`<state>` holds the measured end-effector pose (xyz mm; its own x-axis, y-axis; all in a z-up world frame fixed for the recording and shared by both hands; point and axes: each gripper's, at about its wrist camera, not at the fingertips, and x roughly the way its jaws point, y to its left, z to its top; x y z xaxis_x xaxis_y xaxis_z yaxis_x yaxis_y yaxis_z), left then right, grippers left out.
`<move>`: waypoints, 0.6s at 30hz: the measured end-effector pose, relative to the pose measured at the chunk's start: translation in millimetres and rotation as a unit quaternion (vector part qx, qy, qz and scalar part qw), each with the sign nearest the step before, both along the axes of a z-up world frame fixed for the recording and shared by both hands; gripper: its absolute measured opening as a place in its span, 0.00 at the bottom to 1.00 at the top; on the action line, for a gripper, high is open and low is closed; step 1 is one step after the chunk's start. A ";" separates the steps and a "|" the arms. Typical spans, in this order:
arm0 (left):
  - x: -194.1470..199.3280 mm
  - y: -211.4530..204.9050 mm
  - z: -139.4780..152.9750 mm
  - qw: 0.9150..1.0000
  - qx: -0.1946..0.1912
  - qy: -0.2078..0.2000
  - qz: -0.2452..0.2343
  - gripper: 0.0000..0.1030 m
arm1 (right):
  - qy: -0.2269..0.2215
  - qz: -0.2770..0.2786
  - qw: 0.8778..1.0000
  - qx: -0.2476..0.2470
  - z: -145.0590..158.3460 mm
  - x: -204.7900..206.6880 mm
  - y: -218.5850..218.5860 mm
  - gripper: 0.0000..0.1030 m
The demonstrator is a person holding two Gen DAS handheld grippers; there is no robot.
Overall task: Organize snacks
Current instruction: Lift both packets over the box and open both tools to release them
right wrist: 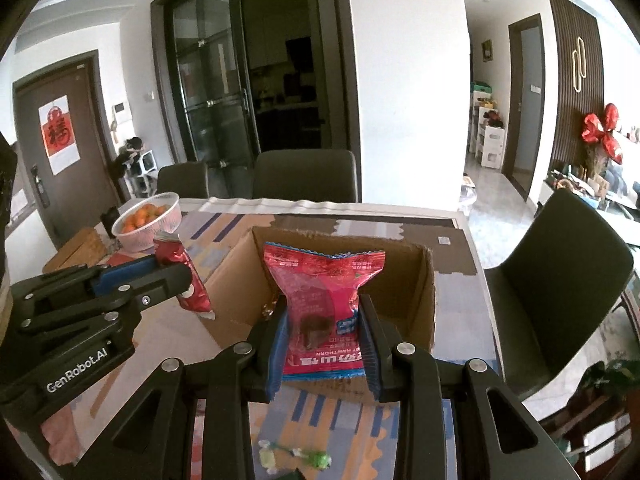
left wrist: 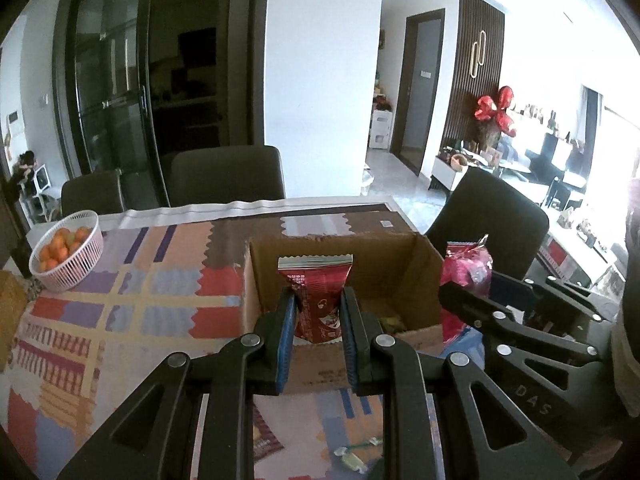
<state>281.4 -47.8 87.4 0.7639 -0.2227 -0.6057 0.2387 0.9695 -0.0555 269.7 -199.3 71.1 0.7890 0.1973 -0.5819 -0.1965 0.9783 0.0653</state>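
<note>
The open brown cardboard box (left wrist: pixel 340 276) sits on a table covered with a multicoloured patchwork cloth (left wrist: pixel 120 312), and serves as landmark here. The left gripper (left wrist: pixel 318 312) is clamped on a narrow dark-red foil snack packet (left wrist: pixel 316 292), held upright at the box's near-left edge. The right gripper (right wrist: pixel 324 332) grips a puffy pink plastic snack bag (right wrist: pixel 320 292) upright over the box's near wall. Far left of the box stands a white lattice basket of oranges (left wrist: pixel 68 254). In front of the box, 1 small green wrapped candy (right wrist: pixel 296 456) lies on the cloth.
</note>
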 end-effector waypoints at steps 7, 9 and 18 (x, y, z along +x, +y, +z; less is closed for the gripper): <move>31.0 -1.4 -2.4 1.000 0.018 0.017 -0.011 0.22 | 0.001 -0.004 1.000 -0.015 3.2 20.3 4.3 0.32; 38.5 -3.4 -5.5 0.999 0.030 0.022 -0.015 0.22 | 0.004 -0.007 1.000 -0.019 3.1 27.2 4.5 0.32; 67.4 -3.3 -24.4 0.998 0.044 0.051 -0.010 0.22 | 0.035 -0.014 0.999 -0.030 -13.3 49.8 5.3 0.32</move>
<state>348.8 -51.1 63.0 0.6935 -0.1808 -0.6974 0.2562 0.9666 0.0042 319.5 -194.0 57.8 0.7509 0.1386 -0.6457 -0.1664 0.9859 0.0182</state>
